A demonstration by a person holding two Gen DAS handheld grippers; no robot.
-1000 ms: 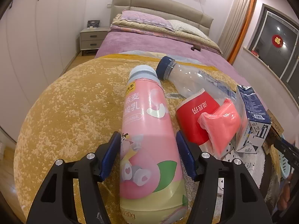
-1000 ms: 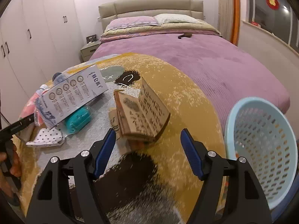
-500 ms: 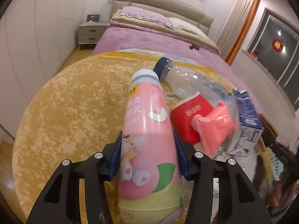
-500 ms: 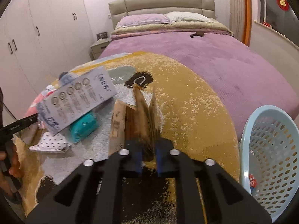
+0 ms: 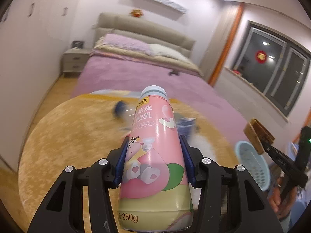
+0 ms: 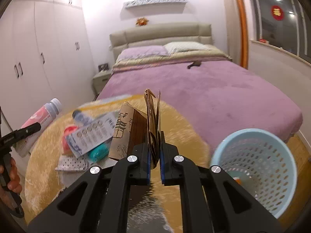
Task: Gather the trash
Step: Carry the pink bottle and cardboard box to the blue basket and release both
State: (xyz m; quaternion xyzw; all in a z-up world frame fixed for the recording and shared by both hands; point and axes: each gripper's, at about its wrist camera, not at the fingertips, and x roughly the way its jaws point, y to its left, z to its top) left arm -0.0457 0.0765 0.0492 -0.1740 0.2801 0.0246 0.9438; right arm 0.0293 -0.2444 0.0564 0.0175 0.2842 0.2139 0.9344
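My left gripper [image 5: 154,155] is shut on a pink yogurt bottle [image 5: 153,145] and holds it above the yellow rug [image 5: 68,136]. My right gripper [image 6: 155,153] is shut on a flattened brown paper box [image 6: 152,120], held edge-up above the rug; the box also shows in the left wrist view [image 5: 257,137]. A light blue perforated basket [image 6: 258,167] stands on the floor to the right of the right gripper, with some trash inside. More trash lies on the rug at left: a white and blue carton [image 6: 91,136], a clear bottle [image 6: 81,116], a red cup [image 6: 68,134] and a teal item [image 6: 98,151].
A bed with a purple cover [image 6: 194,85] stands just beyond the rug. White wardrobes [image 6: 38,48] line the left wall, with a nightstand [image 6: 100,79] beside the bed. A window sill [image 6: 281,58] runs along the right wall.
My left gripper closed on the pink bottle and lifted it off the rug. My right gripper closed on the brown paper box, flattening it, and lifted it.
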